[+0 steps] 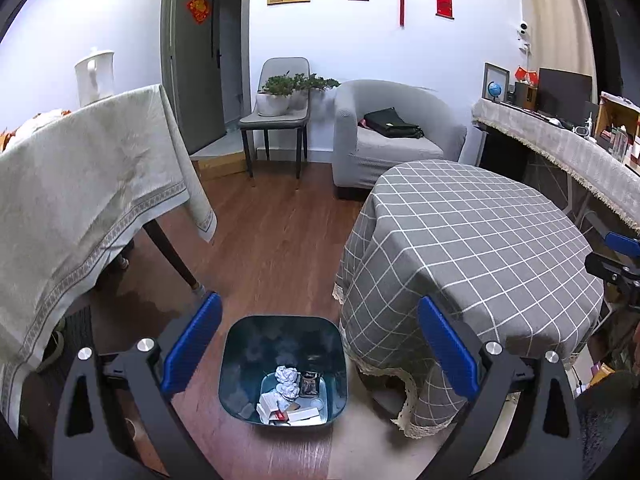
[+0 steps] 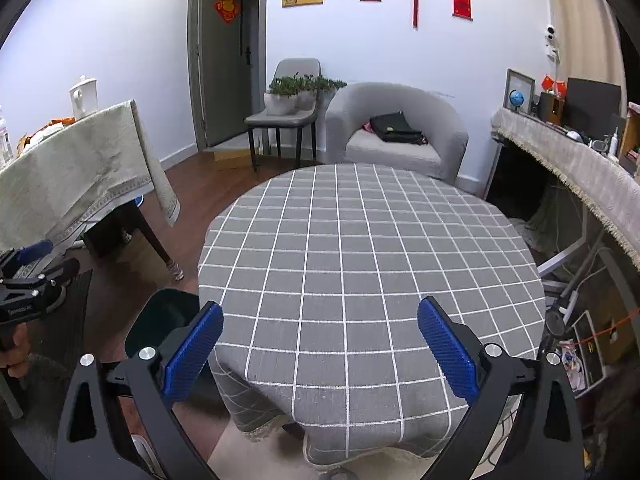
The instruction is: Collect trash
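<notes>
Our left gripper [image 1: 320,344] hangs spread wide and empty above the trash bin [image 1: 240,360] on the floor, left of the checked table [image 2: 360,260]. Our right gripper [image 2: 320,344], also spread, hovers over that table.

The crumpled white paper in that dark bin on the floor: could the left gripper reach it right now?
Probably yes. The left gripper hangs open above the dark bin, whose top is uncovered, with the crumpled white paper exposed.
</notes>
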A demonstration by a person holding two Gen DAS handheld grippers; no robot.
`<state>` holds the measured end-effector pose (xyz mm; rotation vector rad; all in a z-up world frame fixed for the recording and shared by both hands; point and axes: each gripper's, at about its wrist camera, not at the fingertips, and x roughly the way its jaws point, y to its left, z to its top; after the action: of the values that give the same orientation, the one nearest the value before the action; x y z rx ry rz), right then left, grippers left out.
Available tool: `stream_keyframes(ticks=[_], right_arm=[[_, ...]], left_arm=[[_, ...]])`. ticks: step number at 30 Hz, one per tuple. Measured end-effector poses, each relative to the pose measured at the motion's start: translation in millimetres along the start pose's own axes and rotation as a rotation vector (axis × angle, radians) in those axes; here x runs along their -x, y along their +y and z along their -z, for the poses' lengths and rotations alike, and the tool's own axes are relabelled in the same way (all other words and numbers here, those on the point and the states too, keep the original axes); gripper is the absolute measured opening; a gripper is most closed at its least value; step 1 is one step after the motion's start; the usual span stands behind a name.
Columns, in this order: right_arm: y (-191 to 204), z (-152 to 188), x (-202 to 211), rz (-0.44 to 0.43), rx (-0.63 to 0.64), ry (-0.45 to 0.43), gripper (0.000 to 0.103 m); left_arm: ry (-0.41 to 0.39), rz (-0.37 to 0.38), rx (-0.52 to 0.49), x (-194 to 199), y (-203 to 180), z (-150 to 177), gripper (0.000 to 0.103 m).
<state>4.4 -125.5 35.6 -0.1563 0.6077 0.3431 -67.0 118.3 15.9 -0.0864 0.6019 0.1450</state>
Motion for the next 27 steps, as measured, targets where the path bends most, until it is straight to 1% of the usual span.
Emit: stream_keyframes(ticks=[4, 9, 18, 27], right_arm=[[2, 3, -1, 0.000, 0.001, 0.004, 0.099], [5, 5, -2, 0.000, 0.010, -0.011, 0.099], [12, 9, -6, 0.001, 0.030, 0.001, 0.099], [15, 12, -5, 0.003, 0.016, 0.005, 0.099]], left_arm=[[-0.015, -0.013, -0.016, 4, -3, 2, 0.100], [-0.026, -0.021, -0.025, 6, -3, 5, 0.100], [-0.019, -0.027, 0.001, 4, 1, 6, 0.100], [-0.014, -0.035, -0.015, 1, 0, 8, 0.100]])
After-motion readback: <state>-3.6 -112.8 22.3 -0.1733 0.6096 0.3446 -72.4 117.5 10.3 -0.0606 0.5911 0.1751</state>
